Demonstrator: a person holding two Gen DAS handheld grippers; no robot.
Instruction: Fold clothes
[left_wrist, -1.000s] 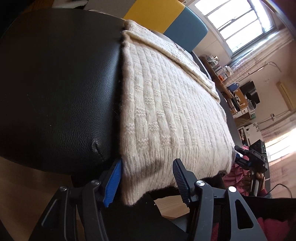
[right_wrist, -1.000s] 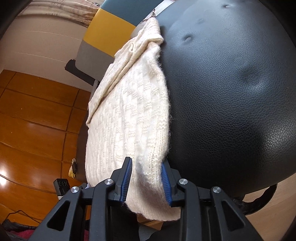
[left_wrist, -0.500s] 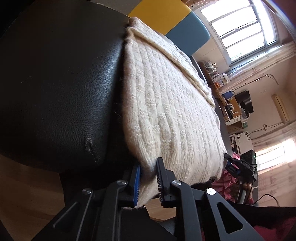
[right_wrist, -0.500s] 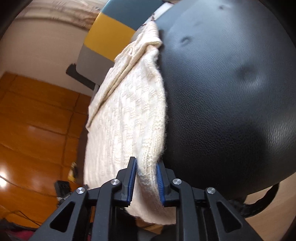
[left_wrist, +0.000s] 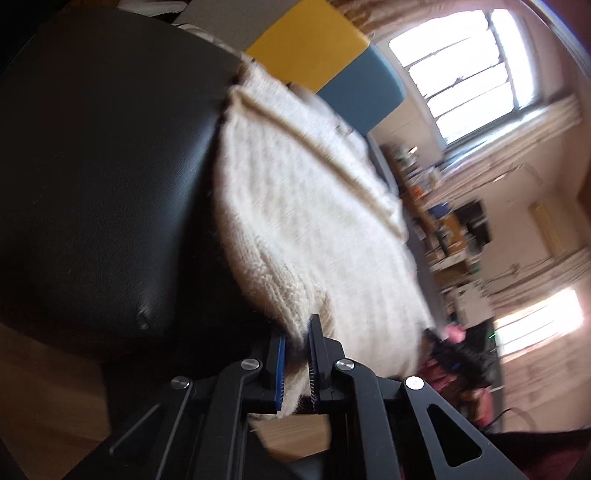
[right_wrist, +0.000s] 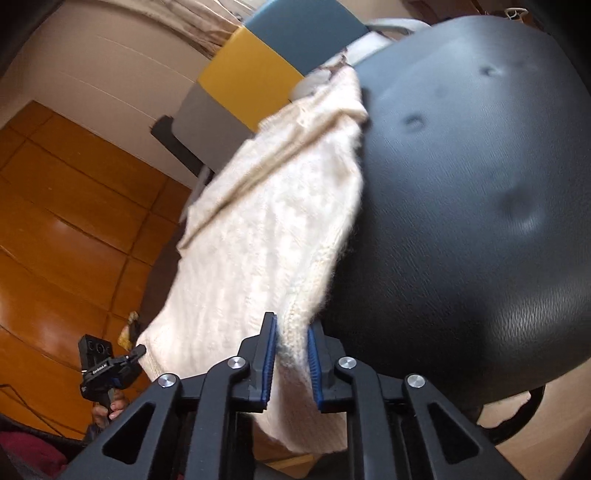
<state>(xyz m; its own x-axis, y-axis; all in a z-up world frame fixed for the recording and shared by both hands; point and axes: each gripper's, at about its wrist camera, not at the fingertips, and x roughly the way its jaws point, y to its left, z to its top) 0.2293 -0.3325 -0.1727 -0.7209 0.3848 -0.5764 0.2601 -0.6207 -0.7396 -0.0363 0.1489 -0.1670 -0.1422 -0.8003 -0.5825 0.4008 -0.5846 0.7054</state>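
Left hand-held gripper (left_wrist: 297, 363): a second ago we saw it gaping; now clenched on the sweater's (left_wrist: 295, 221) hem corner.
Right hand-held gripper (right_wrist: 291, 363): still pinching the other corner.
Sweater: cream ribbed knit, lifting off the black leather seat (right_wrist: 480, 221).

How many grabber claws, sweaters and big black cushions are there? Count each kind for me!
Grabber claws: 2, the left gripper and the right gripper, each pinching the sweater's edge.
Cream knitted sweaters: 1, the sweater lying over the cushion.
Black leather cushions: 1, the cushion.
Total: 4 things.
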